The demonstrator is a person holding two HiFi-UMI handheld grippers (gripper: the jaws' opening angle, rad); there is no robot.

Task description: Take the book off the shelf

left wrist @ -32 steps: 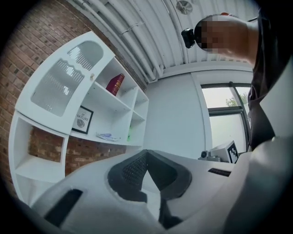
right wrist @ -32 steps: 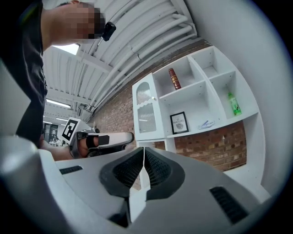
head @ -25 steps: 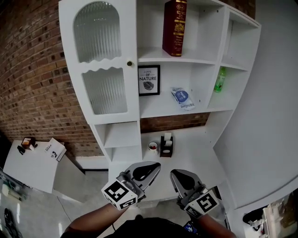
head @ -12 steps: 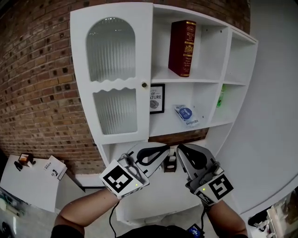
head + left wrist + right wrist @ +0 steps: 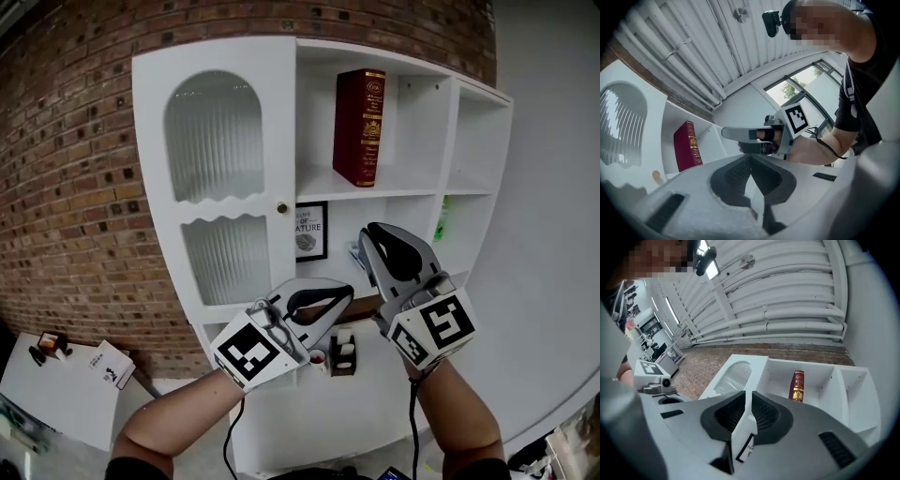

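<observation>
Now both forearms reach up from the head view's bottom edge, the left gripper (image 5: 339, 292) tilted rightward, the right gripper (image 5: 368, 232) higher, pointing up at the white shelf unit (image 5: 216, 56); both jaw pairs are closed on nothing. The dark red book (image 5: 360, 127) stands upright in the top middle compartment, well apart from both. Only the left gripper view shows windows (image 5: 799, 83); only the head view, a framed print (image 5: 310, 232).
</observation>
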